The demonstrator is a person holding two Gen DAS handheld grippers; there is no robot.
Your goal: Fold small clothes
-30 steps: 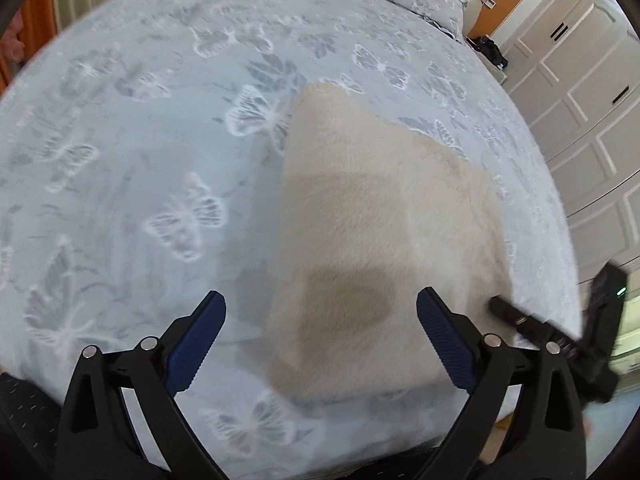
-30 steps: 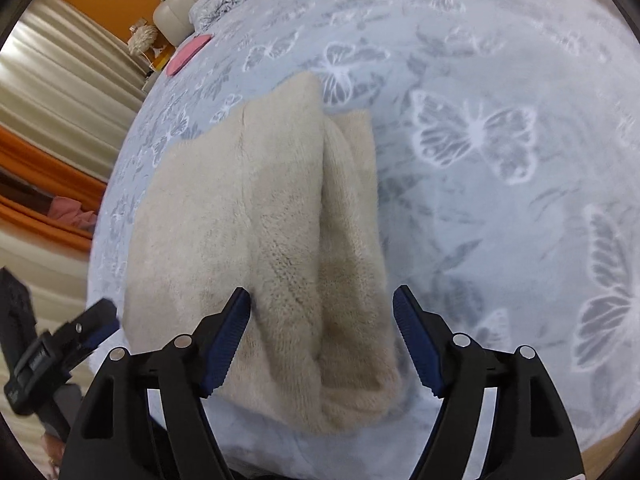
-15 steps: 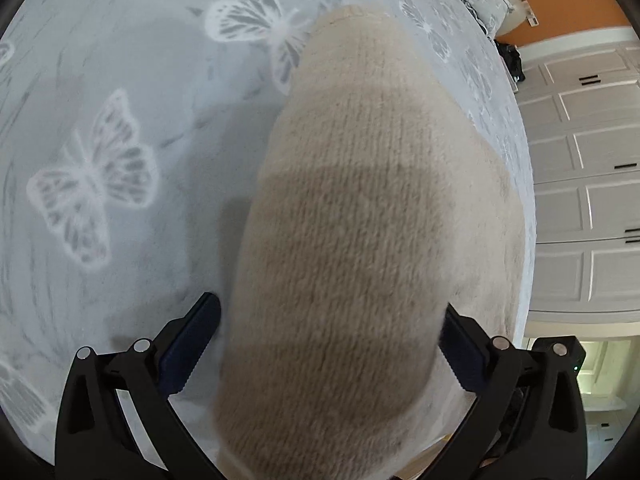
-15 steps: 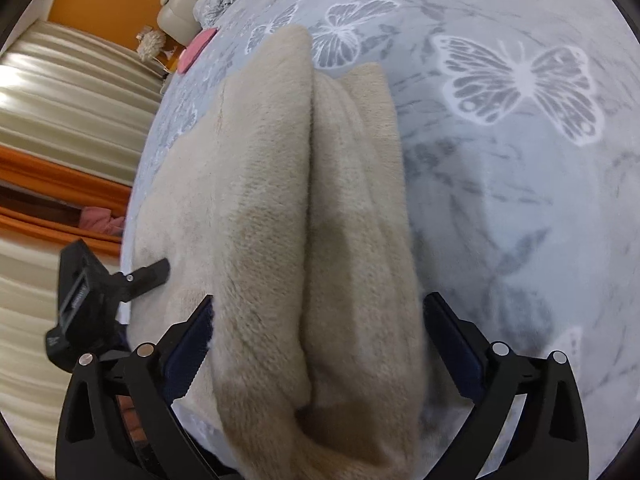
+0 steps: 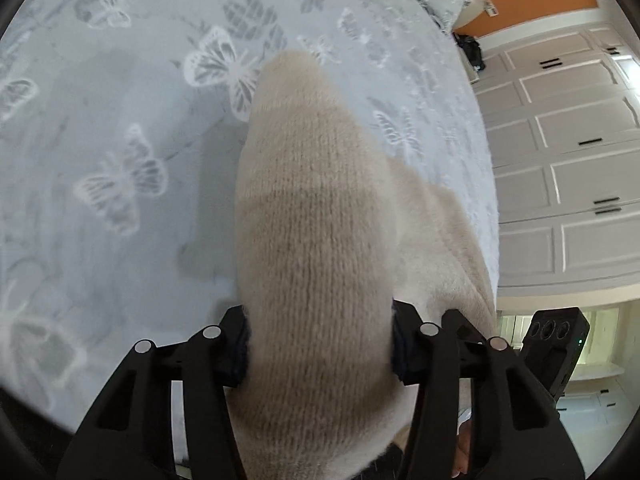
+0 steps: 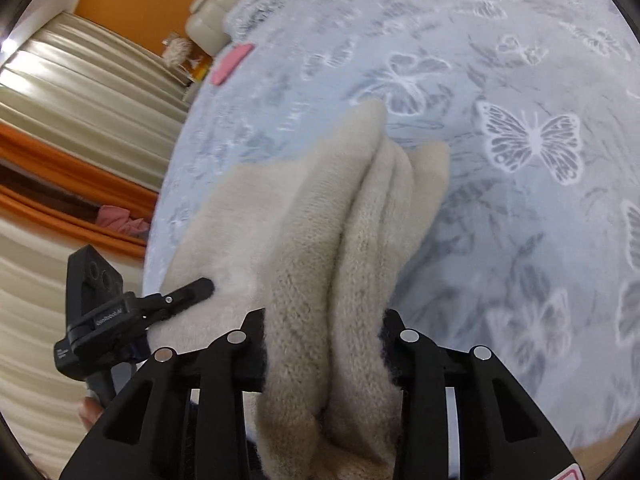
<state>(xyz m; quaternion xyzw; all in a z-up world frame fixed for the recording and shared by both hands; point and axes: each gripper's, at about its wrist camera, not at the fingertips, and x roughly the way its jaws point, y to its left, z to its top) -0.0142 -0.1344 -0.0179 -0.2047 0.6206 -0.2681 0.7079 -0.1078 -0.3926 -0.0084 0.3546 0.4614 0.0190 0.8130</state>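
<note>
Two hand-held grippers, one beige knit.

Fuzzy matt beige knit garment, smooth butterfly-print cloth bedspread, matt black plastic left hand-held gripper.

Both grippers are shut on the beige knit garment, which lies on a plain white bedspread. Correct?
Not quite. The bedspread is pale blue-grey with a butterfly print, as the right wrist view shows. The left gripper and right gripper are indeed shut on the beige knit garment.
</note>
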